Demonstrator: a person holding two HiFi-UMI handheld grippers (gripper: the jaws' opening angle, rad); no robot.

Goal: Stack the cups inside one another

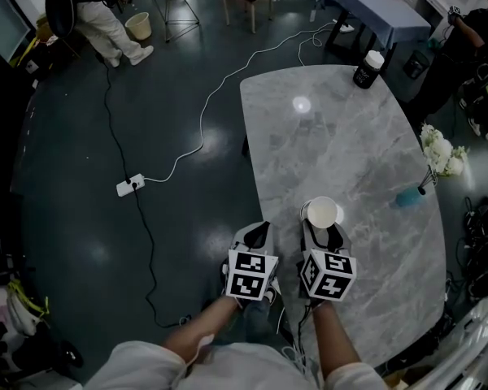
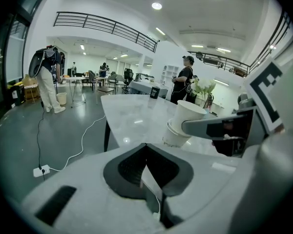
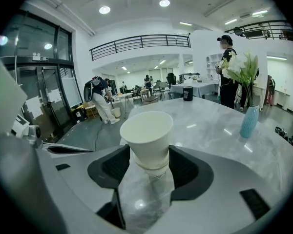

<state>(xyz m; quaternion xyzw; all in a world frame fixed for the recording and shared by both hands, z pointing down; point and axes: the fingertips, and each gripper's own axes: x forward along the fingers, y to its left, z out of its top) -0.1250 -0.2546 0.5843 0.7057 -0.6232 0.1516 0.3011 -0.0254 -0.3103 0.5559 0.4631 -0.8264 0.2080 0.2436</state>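
A stack of white paper cups [image 1: 321, 212], one nested in the other, is near the front edge of the grey marble table [image 1: 350, 145]. My right gripper [image 1: 321, 226] is shut on the cups [image 3: 147, 140], one jaw against each side. In the left gripper view one right finger [image 2: 210, 127] crosses the stack [image 2: 178, 130], whose base seems to rest on the table. My left gripper [image 1: 259, 232] is just left of it, beyond the table's left edge, jaws shut together [image 2: 146, 147] and holding nothing.
A teal vase [image 1: 407, 196] with white flowers [image 1: 441, 154] stands at the table's right edge. A black canister with a white lid [image 1: 368, 68] sits at the far end. A cable and power strip [image 1: 130, 185] lie on the floor to the left. People stand beyond.
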